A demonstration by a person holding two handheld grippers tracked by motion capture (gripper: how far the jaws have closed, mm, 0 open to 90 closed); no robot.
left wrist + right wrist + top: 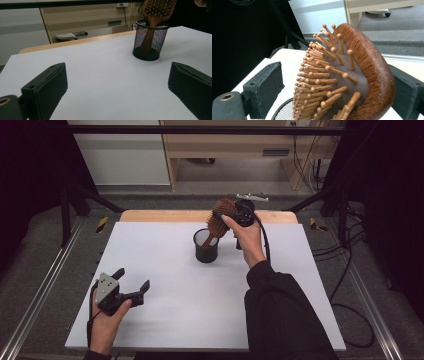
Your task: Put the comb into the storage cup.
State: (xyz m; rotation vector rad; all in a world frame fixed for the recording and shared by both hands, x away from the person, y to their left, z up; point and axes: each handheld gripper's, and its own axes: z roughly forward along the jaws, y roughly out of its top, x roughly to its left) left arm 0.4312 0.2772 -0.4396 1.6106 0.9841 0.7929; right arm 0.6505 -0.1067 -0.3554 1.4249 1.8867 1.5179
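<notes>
A wooden paddle hairbrush (220, 215) stands handle-down in a black mesh cup (206, 247) at the back middle of the white table (165, 315). My right gripper (231, 214) sits around the brush head, held up by a hand in a dark sleeve. In the right gripper view the brush (352, 75) lies between the jaws: the left pad stands clear of the bristles and the right pad is close behind the wooden back. My left gripper (133, 278) rests open near the front left corner, nothing between its jaws. It faces the cup (149, 41) and brush (157, 10).
A wooden strip (165, 215) edges the table's far side. Metal rails (45, 285) run along both sides, and cables (350, 270) trail on the floor at right. Dark curtains flank the table; a desk and cabinet stand beyond.
</notes>
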